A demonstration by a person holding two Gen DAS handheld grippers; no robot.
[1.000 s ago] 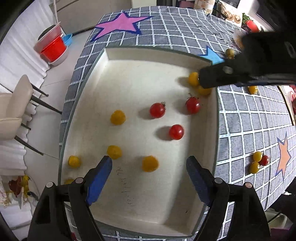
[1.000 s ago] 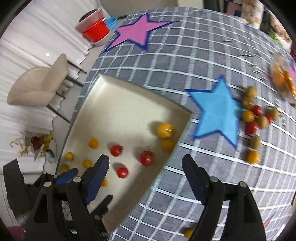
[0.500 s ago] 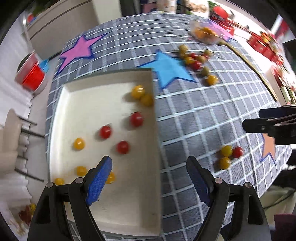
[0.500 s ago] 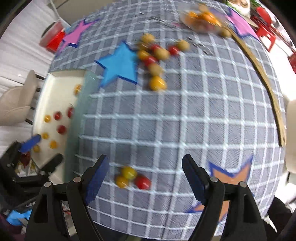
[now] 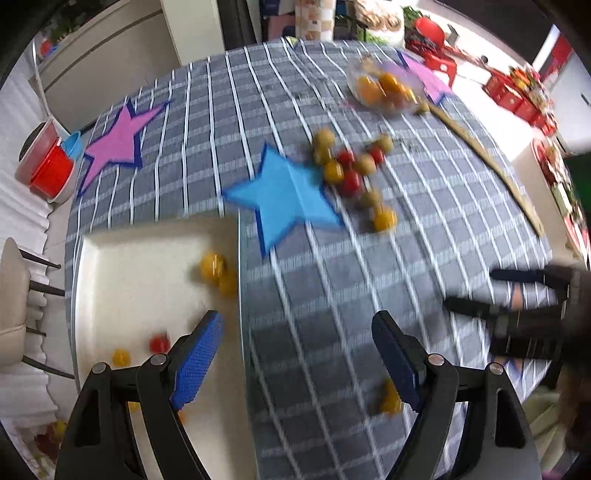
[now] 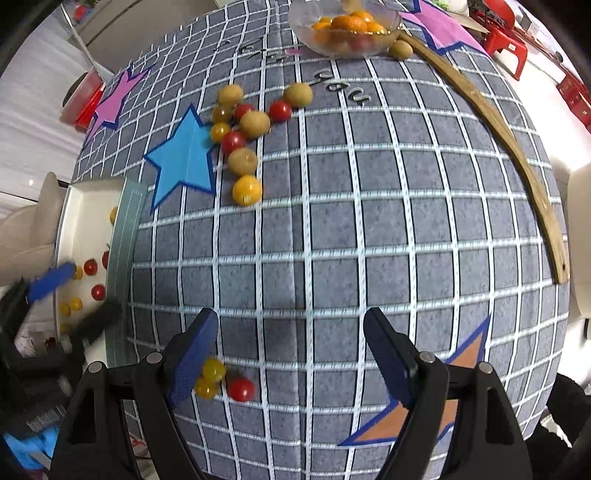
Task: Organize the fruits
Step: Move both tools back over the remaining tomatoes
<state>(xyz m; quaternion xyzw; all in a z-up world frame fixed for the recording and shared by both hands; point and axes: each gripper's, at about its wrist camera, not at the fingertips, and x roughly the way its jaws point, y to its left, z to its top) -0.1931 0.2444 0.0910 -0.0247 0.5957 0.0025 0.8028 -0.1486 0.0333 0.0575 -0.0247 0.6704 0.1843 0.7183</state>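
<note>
A white tray (image 5: 122, 258) (image 6: 79, 221) at the table's left holds several red and yellow cherry tomatoes. A cluster of red, yellow and brown fruits (image 5: 351, 173) (image 6: 243, 133) lies beside the blue star (image 5: 284, 199) (image 6: 183, 158). Two yellow tomatoes (image 6: 209, 376) and a red tomato (image 6: 241, 389) lie near the table's front edge, by my right gripper's left finger. My left gripper (image 5: 299, 358) is open and empty over the tray's right rim. My right gripper (image 6: 288, 354) is open and empty above the cloth; it also shows in the left wrist view (image 5: 491, 291).
A glass bowl of orange fruit (image 6: 347, 31) (image 5: 384, 90) stands at the far side, a brown fruit (image 6: 400, 48) beside it. A curved wooden strip (image 6: 517, 155) runs along the right. A red bucket (image 5: 46, 170) and a beige chair (image 5: 11, 295) stand left of the table.
Both grippers have swung right, away from the tray and over the checked cloth. The right gripper now sits nearer the three tomatoes at the front edge. Both remain open.
</note>
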